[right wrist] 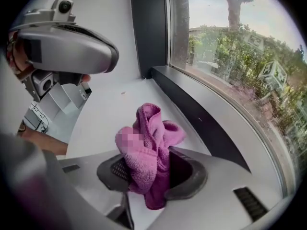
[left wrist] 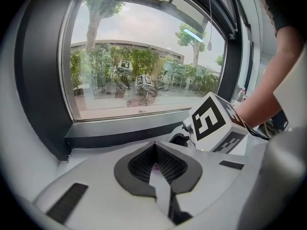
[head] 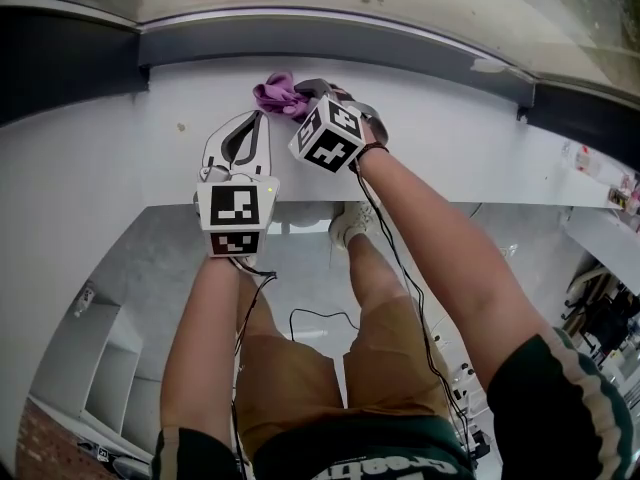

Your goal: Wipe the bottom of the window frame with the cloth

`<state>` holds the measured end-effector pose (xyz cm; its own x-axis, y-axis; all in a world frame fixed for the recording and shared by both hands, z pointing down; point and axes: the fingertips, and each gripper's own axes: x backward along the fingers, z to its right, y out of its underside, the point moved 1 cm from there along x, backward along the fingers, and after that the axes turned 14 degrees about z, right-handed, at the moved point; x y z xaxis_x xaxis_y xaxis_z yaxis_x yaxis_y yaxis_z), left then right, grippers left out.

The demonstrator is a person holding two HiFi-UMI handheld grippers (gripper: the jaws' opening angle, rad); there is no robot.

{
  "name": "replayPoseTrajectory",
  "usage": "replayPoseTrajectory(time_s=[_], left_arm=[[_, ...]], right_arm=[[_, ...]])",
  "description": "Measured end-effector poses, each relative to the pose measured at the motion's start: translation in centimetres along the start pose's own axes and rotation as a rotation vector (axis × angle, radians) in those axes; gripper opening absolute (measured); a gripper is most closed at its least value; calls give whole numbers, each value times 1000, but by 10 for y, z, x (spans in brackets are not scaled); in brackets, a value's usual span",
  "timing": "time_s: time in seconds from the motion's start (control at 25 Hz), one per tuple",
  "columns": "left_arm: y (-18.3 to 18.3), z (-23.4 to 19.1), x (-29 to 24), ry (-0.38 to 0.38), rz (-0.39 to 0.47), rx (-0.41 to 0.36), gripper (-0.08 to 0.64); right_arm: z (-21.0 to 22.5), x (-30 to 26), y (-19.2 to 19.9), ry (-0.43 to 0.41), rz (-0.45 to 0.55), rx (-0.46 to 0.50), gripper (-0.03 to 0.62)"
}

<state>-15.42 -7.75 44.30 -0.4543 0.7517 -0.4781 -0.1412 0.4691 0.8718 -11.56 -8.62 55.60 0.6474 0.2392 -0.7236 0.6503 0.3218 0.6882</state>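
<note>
A crumpled purple cloth (head: 278, 93) (right wrist: 146, 143) is pinched in my right gripper (head: 303, 96) (right wrist: 148, 158), which is shut on it just above the white windowsill (head: 450, 138) (right wrist: 110, 114). The cloth hangs close to the dark bottom rail of the window frame (head: 340, 48) (right wrist: 201, 119) (left wrist: 124, 135); whether it touches the rail or the sill I cannot tell. My left gripper (head: 252, 120) (left wrist: 154, 146) is shut with nothing held, over the sill just left of the right one. The right gripper's marker cube (left wrist: 216, 123) shows in the left gripper view.
The window glass (left wrist: 144, 56) looks out on trees and a building. The sill's front edge (head: 420, 204) drops to the floor, where the person's shoe (head: 350, 223), a black cable (head: 320, 318) and white shelving (head: 100, 368) show.
</note>
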Motion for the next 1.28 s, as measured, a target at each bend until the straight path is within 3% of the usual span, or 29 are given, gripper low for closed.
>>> replayPoseTrajectory(time_s=[0.6,1.28], left_arm=[[0,63,-29,81,-12,-35,3],[-8,182,-92,230,-39,-100,3]], right_arm=[[21,49,53,53,-22,3,161],[60,147,154,151,-66,-15,161]])
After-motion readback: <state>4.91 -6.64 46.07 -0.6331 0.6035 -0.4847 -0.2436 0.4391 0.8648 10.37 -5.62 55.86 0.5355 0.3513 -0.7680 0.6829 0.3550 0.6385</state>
